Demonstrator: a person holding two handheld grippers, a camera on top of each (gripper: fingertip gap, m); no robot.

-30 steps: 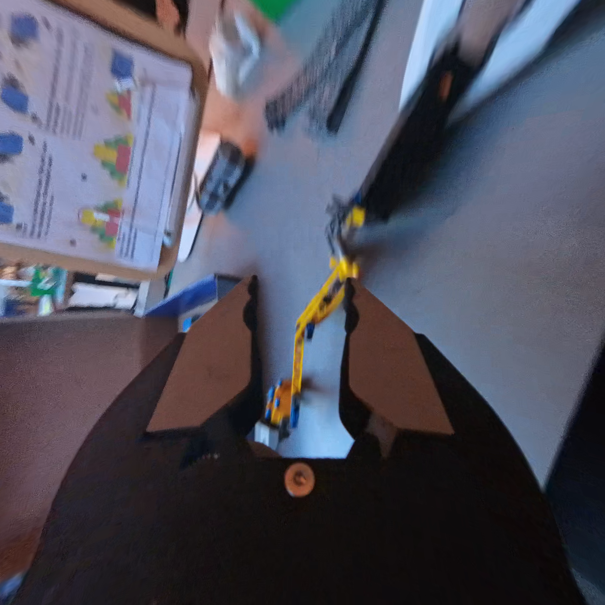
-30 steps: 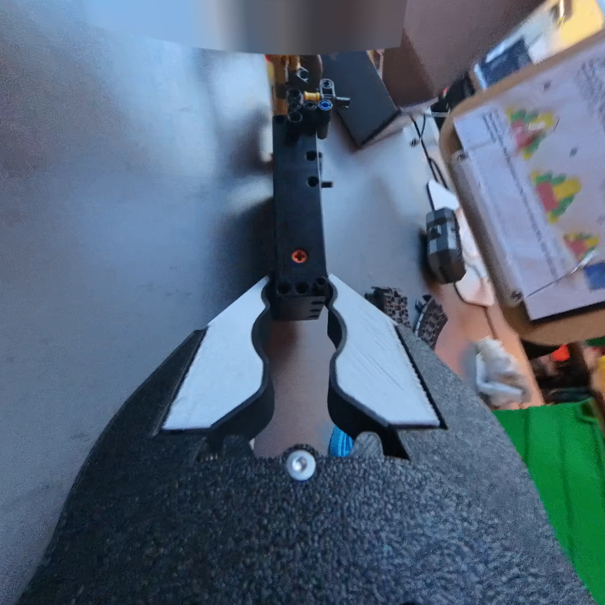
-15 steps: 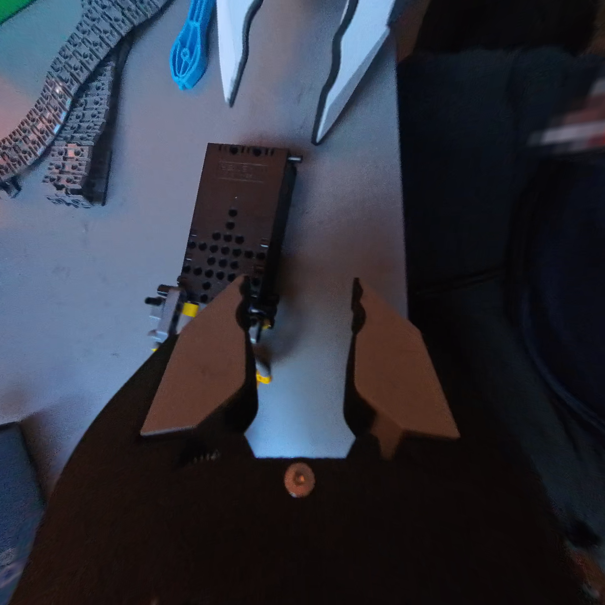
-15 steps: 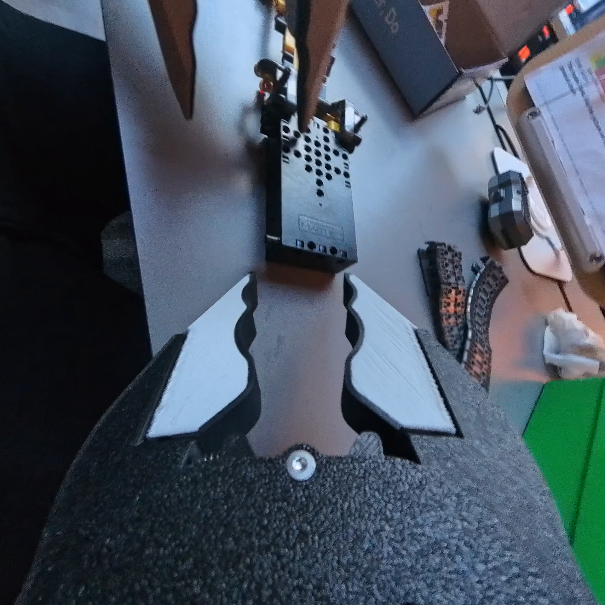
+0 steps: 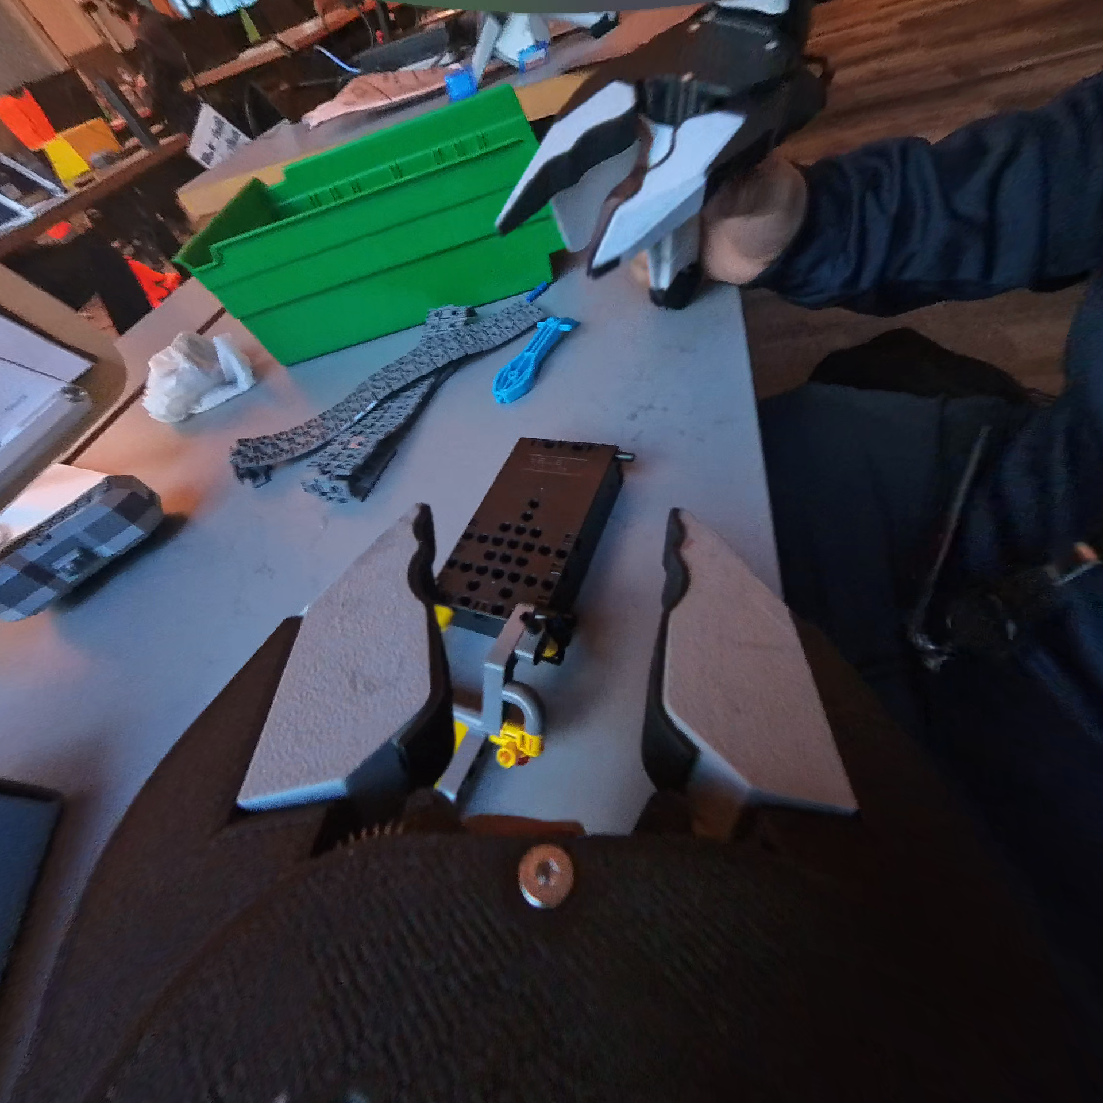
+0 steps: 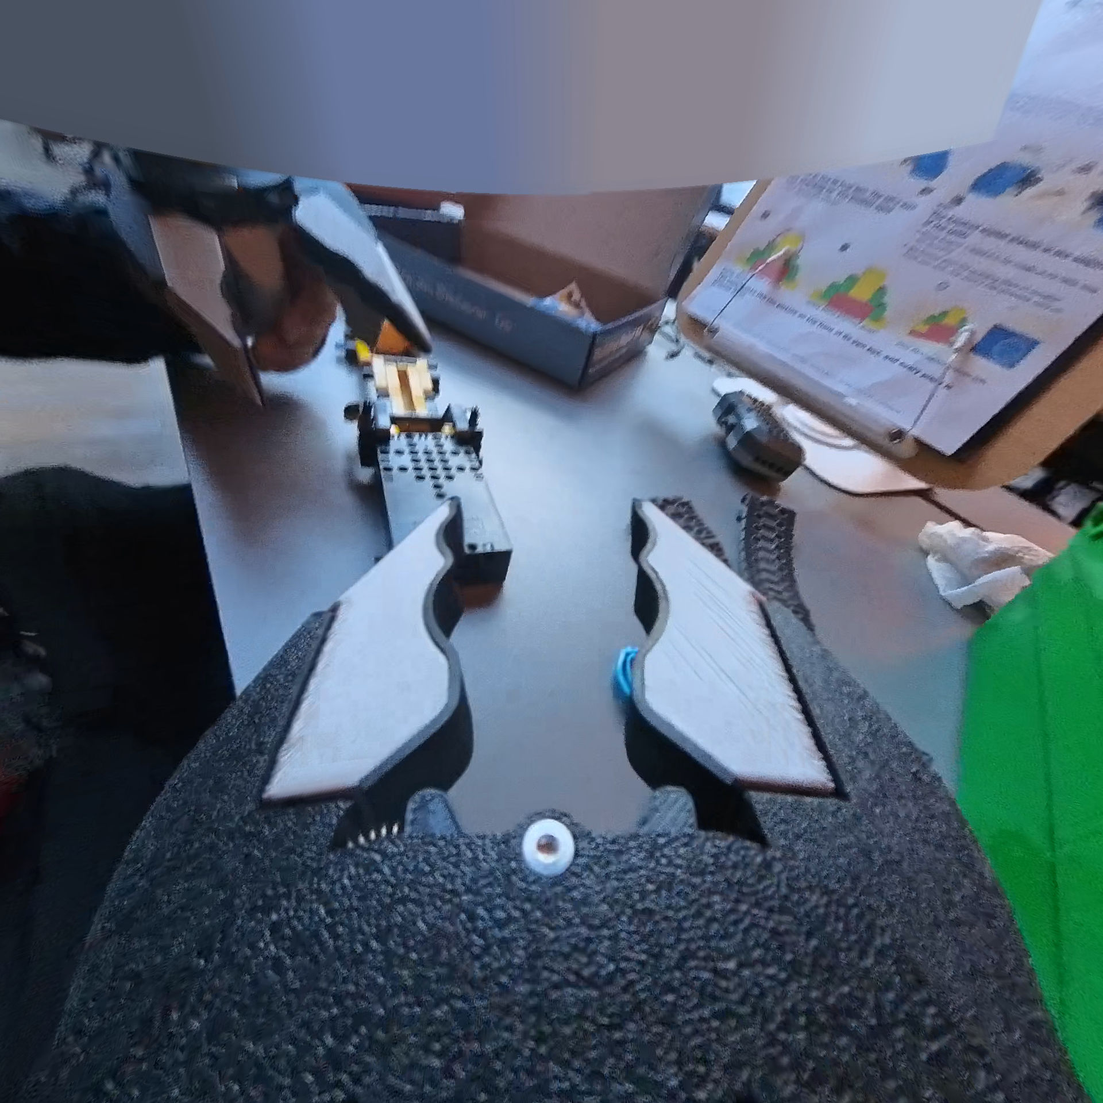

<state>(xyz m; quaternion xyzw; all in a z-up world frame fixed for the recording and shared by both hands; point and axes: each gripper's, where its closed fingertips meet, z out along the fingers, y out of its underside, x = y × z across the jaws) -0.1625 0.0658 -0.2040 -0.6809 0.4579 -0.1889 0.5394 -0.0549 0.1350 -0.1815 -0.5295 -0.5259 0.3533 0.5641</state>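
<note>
A black perforated block with a grey and yellow linkage (image 5: 507, 704) at its near end lies flat on the grey table (image 5: 250, 573); the block (image 5: 531, 525) also shows in the right wrist view (image 6: 441, 483). My left gripper (image 5: 549, 519) is open and empty, raised over the linkage end. My right gripper (image 6: 543, 510) is open and empty, lifted above the block's other end. Each gripper shows in the other's view, the right (image 5: 603, 197) and the left (image 6: 334, 310).
A green bin (image 5: 382, 221) stands at the far side. Two dark track strips (image 5: 370, 412), a blue plastic tool (image 5: 531, 364) and a crumpled white wrap (image 5: 191, 376) lie near it. A grey device (image 5: 71, 543), an instruction board (image 6: 907, 298) and a cardboard box (image 6: 525, 310) stand along the back edge. Spacing between my two grippers at the tips: around 15 centimeters. To reach the block (image 5: 531, 525) in a straight line is about 6 centimeters for my left fingers, about 11 centimeters for my right. My right wrist view (image 6: 427, 478) looks at it from another angle.
The right gripper let go of the black block, which now lies flat on the table. Both grippers have lifted and pulled back from it, jaws wide.
</note>
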